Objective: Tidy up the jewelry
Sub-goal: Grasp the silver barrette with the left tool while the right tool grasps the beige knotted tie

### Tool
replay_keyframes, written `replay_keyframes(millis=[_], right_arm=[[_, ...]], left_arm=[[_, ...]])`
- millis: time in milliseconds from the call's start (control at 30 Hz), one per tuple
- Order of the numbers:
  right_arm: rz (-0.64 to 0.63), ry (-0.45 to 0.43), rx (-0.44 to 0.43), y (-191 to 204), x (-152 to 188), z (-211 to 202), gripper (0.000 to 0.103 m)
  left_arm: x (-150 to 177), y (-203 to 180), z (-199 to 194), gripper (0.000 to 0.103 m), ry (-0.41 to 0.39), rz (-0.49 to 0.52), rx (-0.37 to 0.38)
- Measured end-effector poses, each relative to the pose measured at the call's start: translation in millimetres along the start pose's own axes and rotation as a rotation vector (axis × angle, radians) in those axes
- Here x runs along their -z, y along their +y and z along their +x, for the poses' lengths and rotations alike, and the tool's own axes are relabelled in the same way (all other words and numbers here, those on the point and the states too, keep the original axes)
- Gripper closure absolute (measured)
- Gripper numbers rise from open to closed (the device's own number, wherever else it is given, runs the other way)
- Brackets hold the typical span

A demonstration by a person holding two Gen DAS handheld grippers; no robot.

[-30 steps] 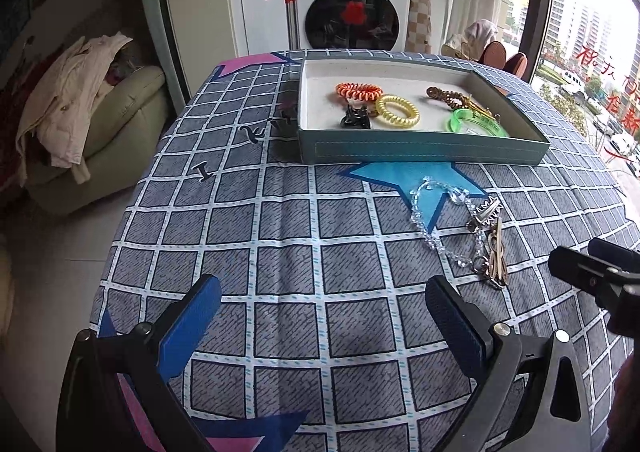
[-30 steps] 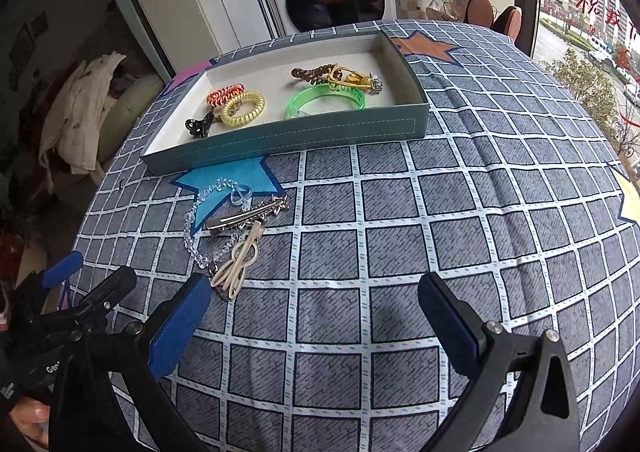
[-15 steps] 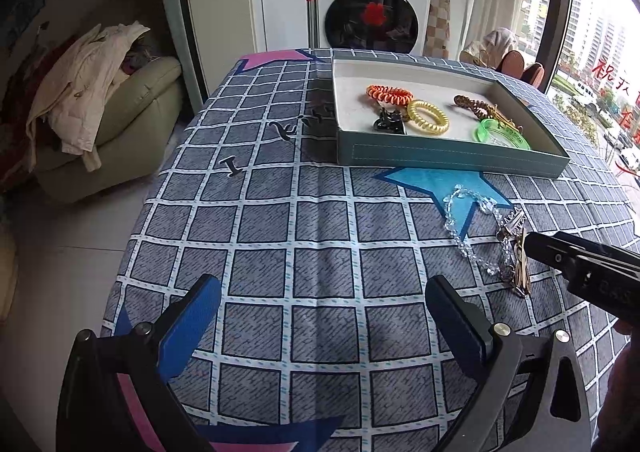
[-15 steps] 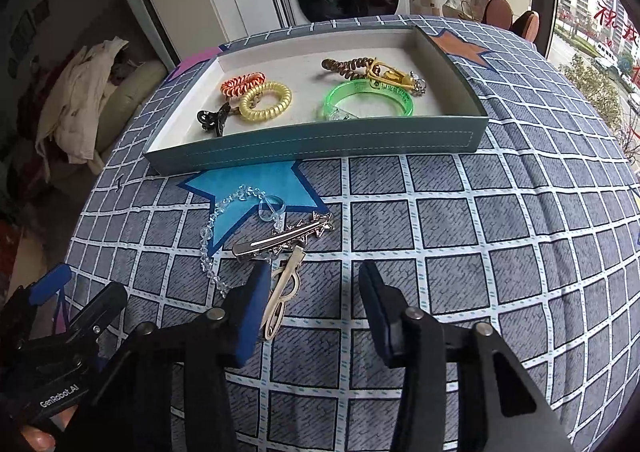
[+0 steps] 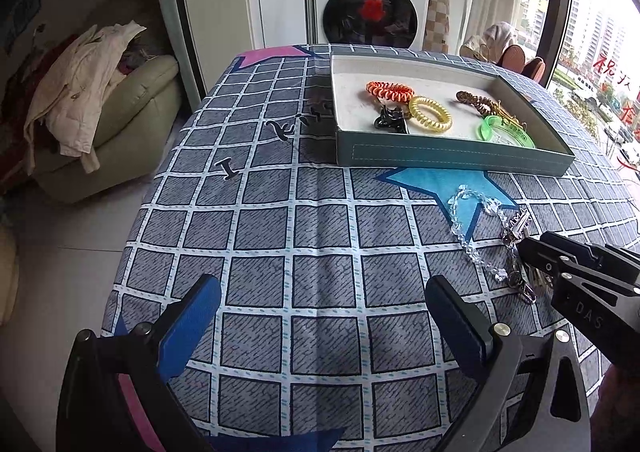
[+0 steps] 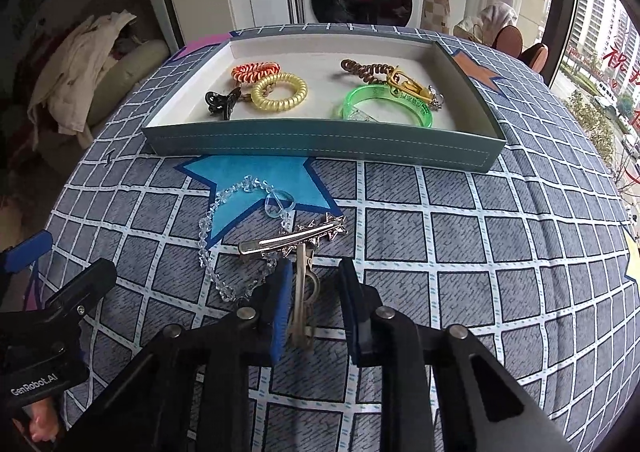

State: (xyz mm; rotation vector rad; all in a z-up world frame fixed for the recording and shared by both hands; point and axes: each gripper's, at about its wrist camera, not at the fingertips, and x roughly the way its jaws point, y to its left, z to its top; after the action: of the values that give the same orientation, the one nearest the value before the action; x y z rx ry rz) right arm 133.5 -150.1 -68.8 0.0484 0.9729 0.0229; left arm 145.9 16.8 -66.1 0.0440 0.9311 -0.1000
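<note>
Right now the right gripper [image 6: 314, 292] sits low over the patterned tablecloth [image 6: 480, 252], its jaws partly apart and straddling a small beige hair clip [image 6: 304, 292] that lies lengthwise between the blue pads [image 6: 282, 300]. Neither pad clearly presses the clip, so this reads as a grasp being lined up rather than one made. Straddling it that way makes sense: the clip is thin and flat, and squeezing across its narrow width looks like the surest way to lift it.

Just beyond the clip lies a silver barrette [image 6: 292, 238] with little star shapes along it, set crosswise and touching the clip's far end. A clear bead chain [image 6: 208, 236] loops around the left of both, partly over a blue star printed on the cloth. Those three pieces are bunched together, which may be why the approach is so careful: snagging the chain seems a real risk.

Further back stands the teal tray [image 6: 320, 143], already holding an orange coil tie [image 6: 254, 71], a yellow coil tie [image 6: 280, 91], a black claw clip [image 6: 220, 101], a brown coil tie [image 6: 366, 69], a gold clip [image 6: 404, 83] and a green bangle [image 6: 386, 103].

Meanwhile the left gripper [image 5: 320, 316] hovers wide open over bare cloth, holding nothing, well clear of the pile.
</note>
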Motion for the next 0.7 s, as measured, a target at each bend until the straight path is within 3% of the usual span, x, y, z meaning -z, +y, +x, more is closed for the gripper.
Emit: replay_keyframes(millis=[67,400,700], right_arm=[[0.005,-0.001,-0.007,-1.5,0.0,-0.6,0.09],[0.088,-0.023,-0.045,-30.2,6.6,-14.7,0.09],[0.171,-0.036,-0.031,-67.4,16.9,-25.9,0.09]], left_arm=[[-1.7,-2.2,0.6,0.0,0.002,0.002,0.006],[-14.1,-27.5,1.7,0.0,0.005,0.072,0.091],[-27.8,-89.1,-2.9,0.0,-0.046,0.306,0.195]])
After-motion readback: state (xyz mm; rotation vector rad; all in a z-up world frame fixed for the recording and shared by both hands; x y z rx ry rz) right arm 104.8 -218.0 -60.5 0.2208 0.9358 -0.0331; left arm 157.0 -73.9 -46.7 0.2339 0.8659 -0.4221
